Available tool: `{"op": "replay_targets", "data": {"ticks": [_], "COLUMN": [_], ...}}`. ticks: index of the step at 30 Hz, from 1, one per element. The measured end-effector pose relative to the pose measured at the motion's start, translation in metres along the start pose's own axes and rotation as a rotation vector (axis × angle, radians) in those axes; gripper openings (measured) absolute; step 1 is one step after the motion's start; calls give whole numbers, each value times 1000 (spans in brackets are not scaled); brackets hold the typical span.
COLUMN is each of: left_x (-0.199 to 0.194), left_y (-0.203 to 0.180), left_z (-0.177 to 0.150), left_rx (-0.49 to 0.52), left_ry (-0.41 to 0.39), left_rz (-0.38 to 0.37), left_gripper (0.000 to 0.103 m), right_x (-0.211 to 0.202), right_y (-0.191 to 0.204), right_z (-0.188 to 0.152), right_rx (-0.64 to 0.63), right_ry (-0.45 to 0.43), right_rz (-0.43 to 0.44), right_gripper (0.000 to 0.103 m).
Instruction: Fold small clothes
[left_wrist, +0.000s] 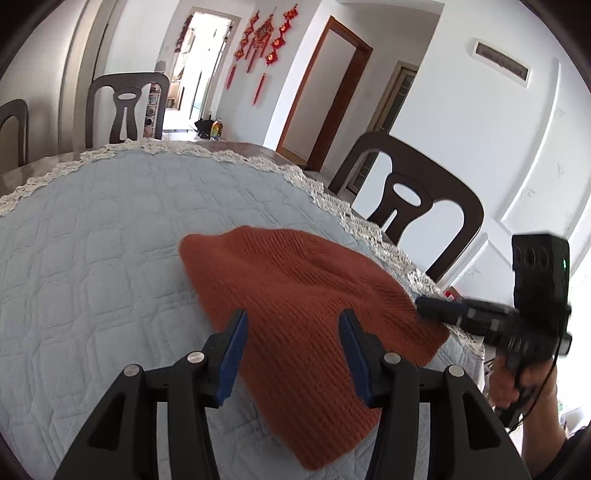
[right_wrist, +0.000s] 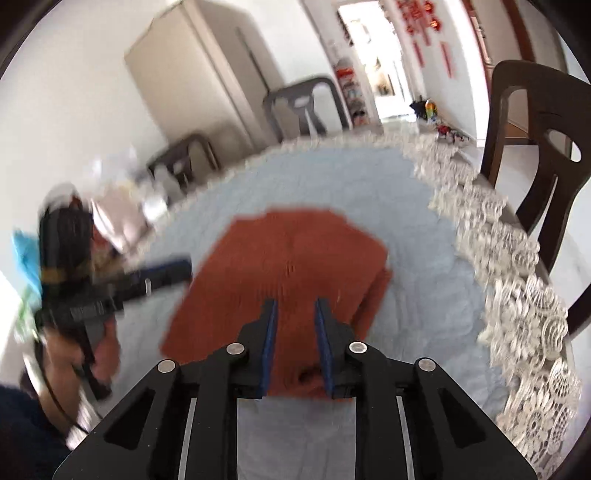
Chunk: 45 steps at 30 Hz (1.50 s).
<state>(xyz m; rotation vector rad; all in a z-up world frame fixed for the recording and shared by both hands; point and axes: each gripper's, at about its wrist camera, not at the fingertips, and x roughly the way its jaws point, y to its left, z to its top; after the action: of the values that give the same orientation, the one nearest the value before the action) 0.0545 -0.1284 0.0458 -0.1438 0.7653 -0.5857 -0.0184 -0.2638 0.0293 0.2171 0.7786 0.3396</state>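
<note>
A rust-orange knitted garment (left_wrist: 295, 295) lies folded flat on the quilted pale blue tablecloth (left_wrist: 92, 258). My left gripper (left_wrist: 291, 317) is open and empty, hovering above the garment's near left part. In the right wrist view the same garment (right_wrist: 295, 258) lies ahead, blurred by motion. My right gripper (right_wrist: 294, 306) is open and empty, just above the garment's near edge. The right gripper also shows in the left wrist view (left_wrist: 428, 306) at the garment's right edge. The left gripper shows in the right wrist view (right_wrist: 177, 271) at the garment's left edge.
The tablecloth has a cream lace border (right_wrist: 517, 295). Dark wooden chairs stand at the table's right (left_wrist: 417, 199) and far side (left_wrist: 125, 107). A blurred pile of items (right_wrist: 122, 214) sits at the table's left in the right wrist view.
</note>
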Motion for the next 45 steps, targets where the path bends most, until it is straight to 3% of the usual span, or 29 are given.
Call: {"op": "replay_targets", "data": {"ticks": [2,7,14,18,23,25,31,35,38,45], "left_x": [11,18,14,13,19,30,38,32,15,-13], "left_y": [-1,-6,3,2,5,10,25,20,15,-8], "left_z": [-5,-16,-19,-12,6,5,-7,-6,-9,-37], "left_rx": [16,107,60,38,21,5,-74,-61,-44,6], "left_ry": [31,28,33,46,6,38,61,55,34,50], "left_rz": [7,68,63,60,121,142,67,81,81,6], "left_gripper": [53,54,57,57,56,57,58,57,57,57], "right_x": [9,6,8,5,43,57,57,47,33,-7], "right_y": [-3,-12,-5,-5,-21,-35,-48,-44,-34,-7], "right_z": [-13,-19,-7,14,38,37,33,33,29,-4], "right_rx": [-23,6,-15,8,70,115,172,171,127,-16], "right_ry": [28,4,18,-53,-44,-10,-14,-20,-40,-36], "right_rz": [-68,-57,-69,-83,-110,-145,-113,-114,-108,-56], "right_gripper": [12,12,14,14,14,14,8,9,10,10]}}
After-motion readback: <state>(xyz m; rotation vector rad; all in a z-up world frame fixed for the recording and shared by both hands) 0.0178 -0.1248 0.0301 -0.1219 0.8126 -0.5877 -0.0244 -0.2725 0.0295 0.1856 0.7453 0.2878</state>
